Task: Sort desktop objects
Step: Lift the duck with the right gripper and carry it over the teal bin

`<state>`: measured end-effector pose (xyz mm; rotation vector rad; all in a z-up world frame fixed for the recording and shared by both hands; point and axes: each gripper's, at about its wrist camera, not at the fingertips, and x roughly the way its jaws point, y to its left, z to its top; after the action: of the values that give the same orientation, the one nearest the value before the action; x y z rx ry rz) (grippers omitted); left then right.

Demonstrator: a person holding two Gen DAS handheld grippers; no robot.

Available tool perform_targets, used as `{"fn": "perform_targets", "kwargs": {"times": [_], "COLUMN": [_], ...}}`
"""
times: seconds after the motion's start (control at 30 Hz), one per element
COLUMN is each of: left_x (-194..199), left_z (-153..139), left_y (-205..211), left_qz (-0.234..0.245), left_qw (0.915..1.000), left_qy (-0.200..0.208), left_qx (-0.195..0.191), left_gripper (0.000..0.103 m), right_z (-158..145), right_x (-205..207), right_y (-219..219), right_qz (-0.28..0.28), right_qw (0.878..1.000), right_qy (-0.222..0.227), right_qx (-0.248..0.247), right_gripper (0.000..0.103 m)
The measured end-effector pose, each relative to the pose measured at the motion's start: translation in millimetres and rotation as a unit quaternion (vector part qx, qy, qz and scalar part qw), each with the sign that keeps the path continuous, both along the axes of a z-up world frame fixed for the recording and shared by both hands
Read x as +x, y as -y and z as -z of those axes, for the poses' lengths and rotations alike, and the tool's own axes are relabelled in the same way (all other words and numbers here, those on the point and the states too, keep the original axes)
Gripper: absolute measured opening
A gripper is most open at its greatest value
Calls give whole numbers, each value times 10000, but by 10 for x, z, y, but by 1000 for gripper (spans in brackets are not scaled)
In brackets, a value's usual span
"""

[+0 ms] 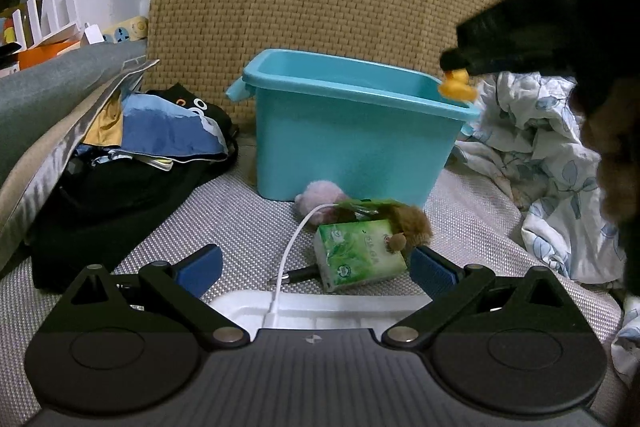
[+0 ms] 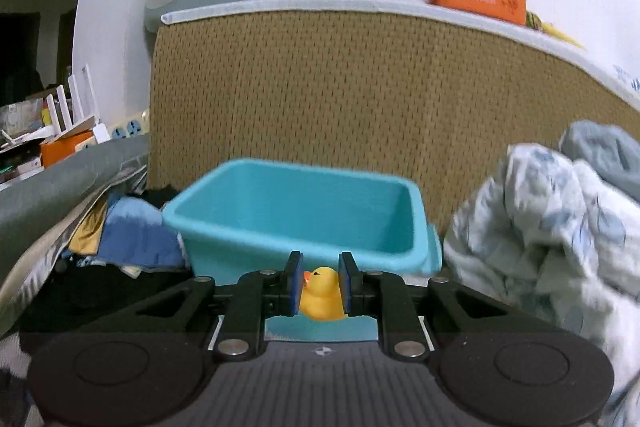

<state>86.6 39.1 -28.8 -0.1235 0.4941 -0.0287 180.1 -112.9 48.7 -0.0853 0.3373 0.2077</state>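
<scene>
The right gripper [image 2: 320,287] clamps a yellow rubber duck [image 2: 323,294] between its blue pads, holding it just at the near right rim of the teal plastic bin [image 2: 248,227]. This looks like the drop-off step: the duck needs carrying forward over the bin's opening before release. The left gripper [image 1: 316,267] waits with jaws spread wide, in front of the bin, near a green tissue pack [image 1: 358,253].
</scene>
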Motion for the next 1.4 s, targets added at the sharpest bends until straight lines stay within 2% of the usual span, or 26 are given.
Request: {"fn": "perform_targets", "kwargs": {"times": [0.4,0.53,0.6,1.0,1.4], "left_x": [46,73,80,128,173], "left_z": [-18,-5,-7,37,92], "left_y": [-87,-85,-90,-127,-114], "left_qz": [-54,-117,-119,-211,-233], "left_qw": [9997,9998,9997,9991,9988], "left_qy": [-14,-37,-44,-168,-288], "left_qx": [-233,-182,-213,-329,-312], "left_gripper": [103,103,103,103,103], "right_z": [-247,-274,-265,-153,-10], "right_x": [475,623,689,1075,1291], "right_y": [-299,-373,-389,-413,-348], "right_qz": [-86,-92,-101,52,202], "right_qw": [9997,9999,9999,9991,9973], "right_qy": [94,23,-77,-407,-709], "right_qx": [-185,-141,-19,-54,14], "right_gripper": [21,21,21,21,21]}}
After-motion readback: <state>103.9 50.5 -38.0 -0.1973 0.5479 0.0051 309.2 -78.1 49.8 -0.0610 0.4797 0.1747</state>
